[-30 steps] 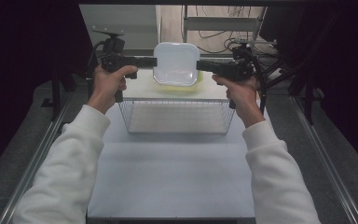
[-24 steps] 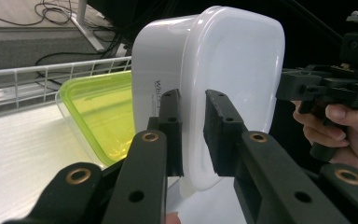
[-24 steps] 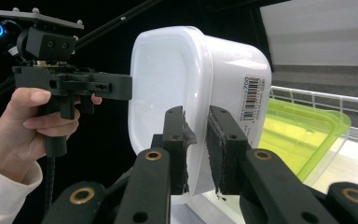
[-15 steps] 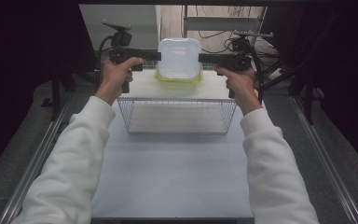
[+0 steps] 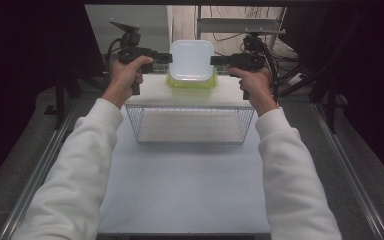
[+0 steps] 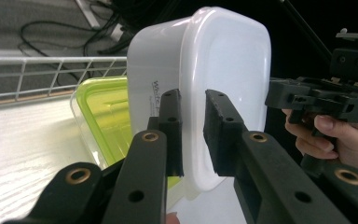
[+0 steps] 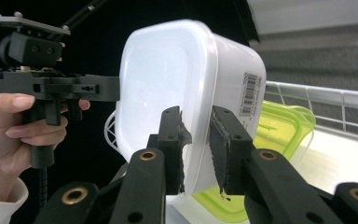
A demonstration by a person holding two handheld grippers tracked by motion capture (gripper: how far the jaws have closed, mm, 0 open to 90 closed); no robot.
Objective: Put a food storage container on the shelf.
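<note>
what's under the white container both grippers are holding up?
A yellow-green lidded container sits below the white container on the white shelf behind the wire basket. Its middle is covered from above, and its contents can't be made out.

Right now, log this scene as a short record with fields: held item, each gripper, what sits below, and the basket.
held item: white container, lifted, gripped on opposite side rims
left gripper: jaws shut on the container's left rim
right gripper: jaws shut on the container's right rim
below: yellow-green container on the raised white shelf
wire basket: on the table in front of the shelf, nothing in it
</note>
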